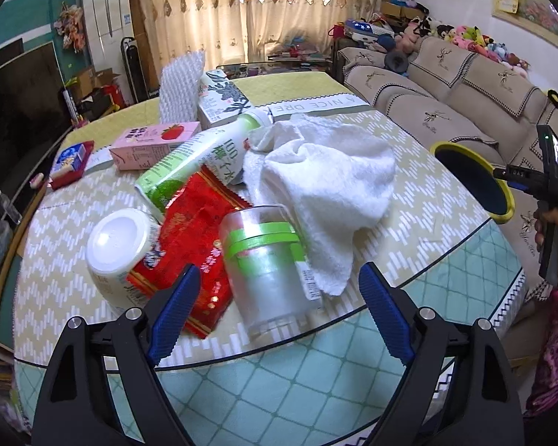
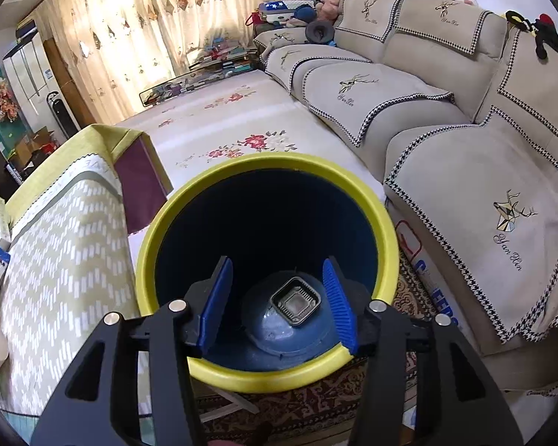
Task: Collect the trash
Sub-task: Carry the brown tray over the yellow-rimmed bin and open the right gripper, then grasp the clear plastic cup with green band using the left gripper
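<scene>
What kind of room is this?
Most likely a home living room. A long sofa with patterned covers runs along one side, soft toys are piled on its back, and full-length curtains hang behind a cloth-covered table.

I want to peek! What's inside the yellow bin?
Inside the yellow bin one small dark square tray lies on the blue bottom. The right claw hides the bottom's edges, so anything there can't be seen.
</scene>
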`<action>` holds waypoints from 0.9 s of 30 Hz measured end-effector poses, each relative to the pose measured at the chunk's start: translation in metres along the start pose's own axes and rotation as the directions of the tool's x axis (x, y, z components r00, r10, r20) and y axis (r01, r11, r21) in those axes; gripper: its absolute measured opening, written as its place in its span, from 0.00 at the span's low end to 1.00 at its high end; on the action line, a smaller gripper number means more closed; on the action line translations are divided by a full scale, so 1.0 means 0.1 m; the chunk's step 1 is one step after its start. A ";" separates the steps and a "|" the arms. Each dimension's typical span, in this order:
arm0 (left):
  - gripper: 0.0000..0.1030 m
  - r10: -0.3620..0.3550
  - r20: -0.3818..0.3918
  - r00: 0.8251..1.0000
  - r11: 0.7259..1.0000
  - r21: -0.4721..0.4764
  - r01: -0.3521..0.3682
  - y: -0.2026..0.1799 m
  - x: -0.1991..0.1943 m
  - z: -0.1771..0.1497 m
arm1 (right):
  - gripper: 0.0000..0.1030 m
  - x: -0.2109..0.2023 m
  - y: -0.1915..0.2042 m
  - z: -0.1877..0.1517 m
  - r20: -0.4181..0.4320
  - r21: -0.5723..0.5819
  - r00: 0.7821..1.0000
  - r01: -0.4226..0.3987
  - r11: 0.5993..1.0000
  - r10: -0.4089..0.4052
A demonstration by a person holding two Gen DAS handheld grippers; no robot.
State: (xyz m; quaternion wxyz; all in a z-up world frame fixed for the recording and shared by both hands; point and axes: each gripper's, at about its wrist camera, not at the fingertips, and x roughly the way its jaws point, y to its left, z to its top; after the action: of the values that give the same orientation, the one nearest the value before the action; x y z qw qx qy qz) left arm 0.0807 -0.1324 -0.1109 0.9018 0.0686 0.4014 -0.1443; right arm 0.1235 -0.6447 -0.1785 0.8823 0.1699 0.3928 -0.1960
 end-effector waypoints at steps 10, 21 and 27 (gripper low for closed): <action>0.72 -0.004 -0.057 0.998 1.000 0.015 0.005 0.07 0.13 -0.08 | 0.48 0.05 0.01 -0.09 -0.026 0.004 0.999 -0.030 1.000 0.030; 0.64 -0.020 -0.058 0.998 1.000 -0.023 0.019 0.19 0.13 -0.11 | 0.48 0.10 0.05 -0.19 -0.047 0.004 0.997 -0.059 0.998 0.059; 0.50 -0.056 -0.039 0.998 0.998 -0.044 0.054 0.24 0.13 -0.09 | 0.48 0.08 0.11 -0.22 -0.051 -0.010 0.995 -0.082 0.997 0.081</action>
State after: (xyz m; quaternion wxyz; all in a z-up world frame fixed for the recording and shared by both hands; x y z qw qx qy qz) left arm 0.0902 -0.1105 -0.1268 0.8905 0.0411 0.4244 -0.1588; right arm 0.1199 -0.6270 -0.1968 0.8803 0.1851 0.4090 -0.1530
